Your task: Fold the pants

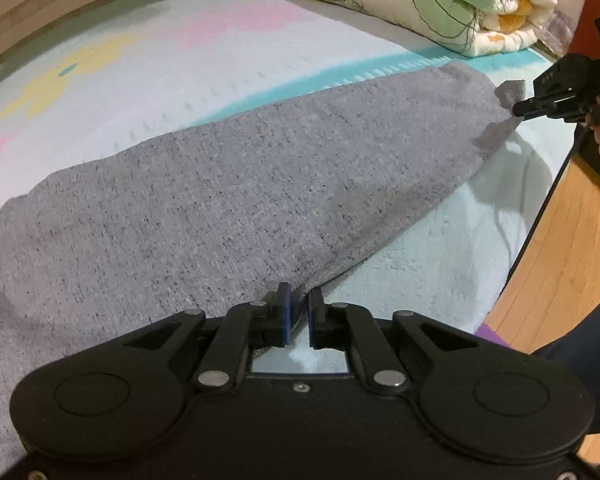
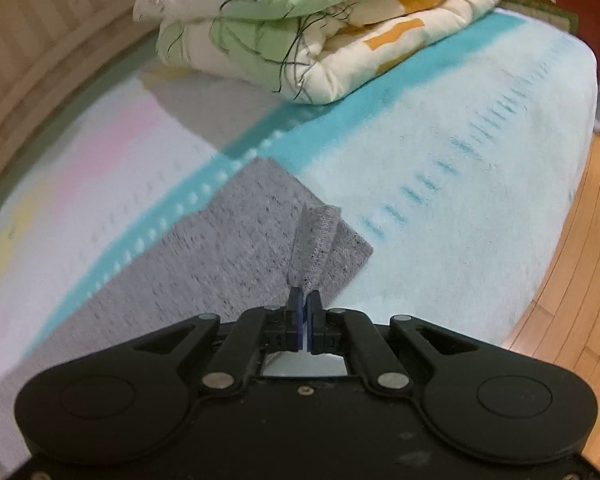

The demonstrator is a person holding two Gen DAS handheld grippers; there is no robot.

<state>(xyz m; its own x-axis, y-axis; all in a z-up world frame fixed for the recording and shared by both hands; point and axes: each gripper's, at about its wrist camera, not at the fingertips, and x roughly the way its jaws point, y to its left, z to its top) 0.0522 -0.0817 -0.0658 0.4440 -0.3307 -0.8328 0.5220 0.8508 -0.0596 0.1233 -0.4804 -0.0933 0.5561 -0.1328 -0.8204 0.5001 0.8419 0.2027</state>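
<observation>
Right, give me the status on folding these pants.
Done: the grey pants lie as one long narrow strip on the bed, legs seemingly stacked. In hand: the right gripper pinches the cuff end; the left gripper holds the near edge. Left: the crosswise folds.

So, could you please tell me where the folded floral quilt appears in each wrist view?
Left wrist: floral quilt at top right, beyond the grey pants.
Right wrist: quilt at top centre, above the pants cuff.
Shared landmark: the teal stripe on the bed cover.
</observation>
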